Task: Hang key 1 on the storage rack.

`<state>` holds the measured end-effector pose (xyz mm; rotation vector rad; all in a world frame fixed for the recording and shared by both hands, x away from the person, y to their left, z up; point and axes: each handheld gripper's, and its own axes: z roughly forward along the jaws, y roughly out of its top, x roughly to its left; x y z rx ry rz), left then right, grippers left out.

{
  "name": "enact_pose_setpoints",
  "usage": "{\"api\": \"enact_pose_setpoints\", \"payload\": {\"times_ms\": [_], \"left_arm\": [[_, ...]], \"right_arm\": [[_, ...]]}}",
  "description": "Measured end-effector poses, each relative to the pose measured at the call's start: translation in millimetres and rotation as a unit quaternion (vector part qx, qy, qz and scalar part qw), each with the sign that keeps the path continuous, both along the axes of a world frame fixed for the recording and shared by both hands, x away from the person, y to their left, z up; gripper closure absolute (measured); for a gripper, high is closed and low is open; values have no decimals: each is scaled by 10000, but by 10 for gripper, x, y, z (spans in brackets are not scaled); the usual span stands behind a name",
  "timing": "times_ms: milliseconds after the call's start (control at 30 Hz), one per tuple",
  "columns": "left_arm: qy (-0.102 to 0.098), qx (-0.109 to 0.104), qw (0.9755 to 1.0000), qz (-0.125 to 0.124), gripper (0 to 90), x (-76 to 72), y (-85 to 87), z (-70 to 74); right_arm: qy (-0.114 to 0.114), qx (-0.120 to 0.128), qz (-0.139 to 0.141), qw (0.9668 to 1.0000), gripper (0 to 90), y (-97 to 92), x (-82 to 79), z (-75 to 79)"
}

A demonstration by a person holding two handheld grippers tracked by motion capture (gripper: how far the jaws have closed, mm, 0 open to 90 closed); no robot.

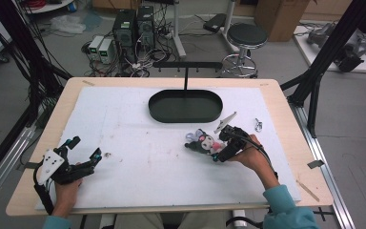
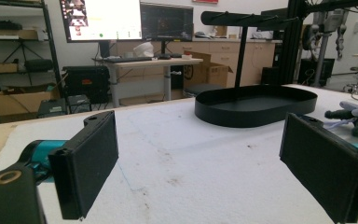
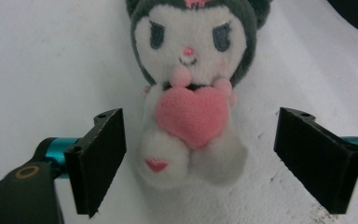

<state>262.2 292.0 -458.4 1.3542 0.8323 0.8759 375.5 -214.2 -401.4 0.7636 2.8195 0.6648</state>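
Straddling the plush toy now, the right gripper has its jaws spread wide, one black pad on each side of the doll's legs and neither touching it. In the right gripper view the toy lies on its back in the upper middle of the frame, white face and dark hood at the top, a pink heart on its chest. Nothing is held.

From the high view, that right gripper sits right of centre, held in the person's right hand, with the plush toy just to its left on the white mat.

Over at the lower left of the high view, the left gripper is open wide too, empty, hovering low over the mat in the left hand. In the left gripper view its two pads frame bare mat, the left gripper pointing at the black oval tray in the upper right.

In the high view that black oval tray sits at upper centre, with a T-shaped post rising behind it. A silver clip lies just below its right end, and a small metal ring farther right. The wooden table borders the mat.
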Motion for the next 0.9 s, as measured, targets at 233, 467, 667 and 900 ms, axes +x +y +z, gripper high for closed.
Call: {"api": "enact_pose_setpoints", "payload": {"times_ms": [233,467,667,900], "left_arm": [[-1,4,10000,1,119,0,0,0],[-1,3,10000,1,118,0,0,0],[-13,-4,10000,4,119,0,-4,-1],[0,5,10000,1,118,0,0,0]], "right_arm": [[213,-95,-68,9997,241,48,42,-36],[233,-301,31,9993,445,57,47,-46],[217,-368,73,9991,532,64,28,-31],[183,-311,40,9993,551,46,35,-17]]}}
